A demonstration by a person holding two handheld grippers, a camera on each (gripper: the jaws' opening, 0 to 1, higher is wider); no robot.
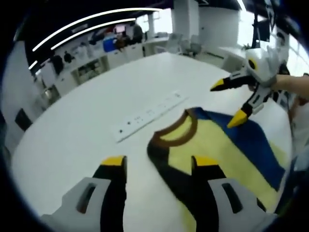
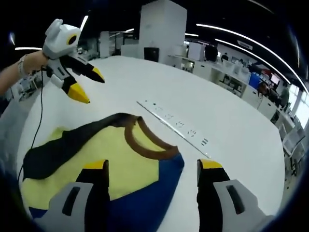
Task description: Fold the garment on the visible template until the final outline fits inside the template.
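Jaws of the left gripper [image 1: 159, 166] and right gripper [image 2: 153, 166] stand spread, empty, above the garment [image 2: 101, 164], which lies flat on the white table [image 2: 231, 130]. Its brown collar [image 2: 145, 142] faces a socket strip [image 2: 176, 128]; bare tabletop surrounds its edges.

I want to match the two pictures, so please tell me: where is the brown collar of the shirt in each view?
Left gripper view: the brown collar is near the middle, slightly right, above the right jaw.
Right gripper view: the collar is near the middle, slightly left, between the two jaws and above them.
Shared landmark: the long white strip on the table lies just beyond the collar in both views.
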